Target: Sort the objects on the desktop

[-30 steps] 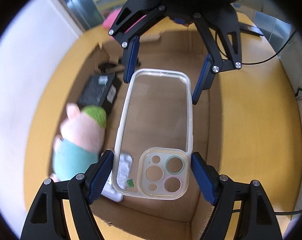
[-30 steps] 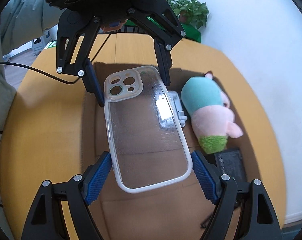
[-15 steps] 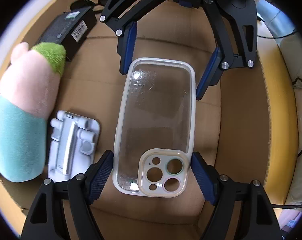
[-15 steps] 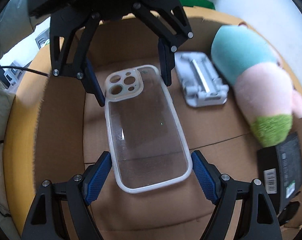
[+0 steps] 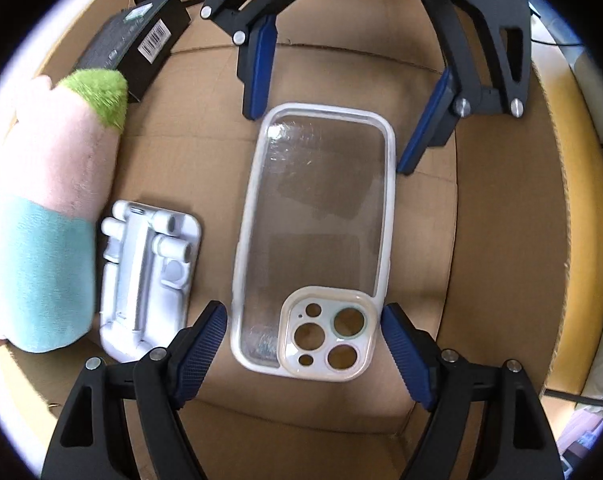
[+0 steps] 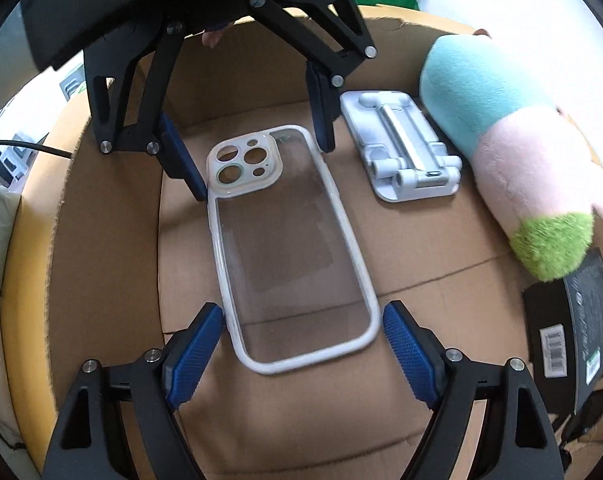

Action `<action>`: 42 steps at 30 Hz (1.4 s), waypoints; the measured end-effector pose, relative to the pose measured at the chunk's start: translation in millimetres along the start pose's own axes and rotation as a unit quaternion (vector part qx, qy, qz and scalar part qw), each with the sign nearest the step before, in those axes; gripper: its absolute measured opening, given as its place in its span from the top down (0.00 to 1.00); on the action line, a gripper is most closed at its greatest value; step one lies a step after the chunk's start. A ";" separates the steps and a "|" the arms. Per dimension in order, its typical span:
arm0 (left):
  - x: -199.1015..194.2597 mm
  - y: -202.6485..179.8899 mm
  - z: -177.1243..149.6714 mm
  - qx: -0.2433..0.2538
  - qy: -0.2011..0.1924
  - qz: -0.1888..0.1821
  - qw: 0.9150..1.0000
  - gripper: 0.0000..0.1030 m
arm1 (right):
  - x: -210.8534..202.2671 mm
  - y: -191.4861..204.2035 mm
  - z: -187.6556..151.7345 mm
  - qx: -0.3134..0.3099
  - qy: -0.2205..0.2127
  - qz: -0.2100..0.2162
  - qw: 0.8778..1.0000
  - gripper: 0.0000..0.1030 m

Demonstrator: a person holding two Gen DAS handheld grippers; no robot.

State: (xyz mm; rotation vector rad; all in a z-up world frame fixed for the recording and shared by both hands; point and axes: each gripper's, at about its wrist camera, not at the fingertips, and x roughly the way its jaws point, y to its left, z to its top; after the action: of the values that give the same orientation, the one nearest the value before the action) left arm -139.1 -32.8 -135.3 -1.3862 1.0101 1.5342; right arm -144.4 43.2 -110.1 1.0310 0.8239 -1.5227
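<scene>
Currently the phone case (image 5: 313, 236) lies in the cardboard box (image 5: 497, 240); both grippers' jaws stand apart, the right gripper (image 6: 301, 344) opening. Next: withdraw upward.

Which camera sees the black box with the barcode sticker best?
The left wrist view: the flat black cardboard box with the barcode sticker lies fully lit there, its label and green-printed top showing, only one corner hidden behind the plush toy's green end. In the right wrist view the box sits squeezed and dim at the picture's edge.
</scene>
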 end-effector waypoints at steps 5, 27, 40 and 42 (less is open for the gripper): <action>-29.4 -13.0 -10.6 -0.003 -0.020 0.038 0.999 0.22 | -35.8 -1.0 -11.6 0.042 -0.033 0.001 0.999 0.17; -146.1 -107.4 -5.2 -0.465 -0.355 0.138 0.799 0.21 | -160.1 79.7 -88.6 0.403 -0.179 -0.307 0.843 0.00; -131.0 -140.3 18.1 -0.548 -0.337 0.234 0.729 0.21 | -158.8 98.8 -108.5 0.448 -0.169 -0.329 0.814 0.00; -129.7 -139.4 17.9 -0.553 -0.335 0.237 0.725 0.21 | -159.4 99.3 -111.1 0.451 -0.168 -0.328 0.813 0.00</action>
State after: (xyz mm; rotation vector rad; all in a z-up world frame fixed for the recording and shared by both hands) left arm -6.5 25.0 -10.2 -1.0349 -0.1647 3.0003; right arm -17.8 185.7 -4.1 1.1074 0.1330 -2.7497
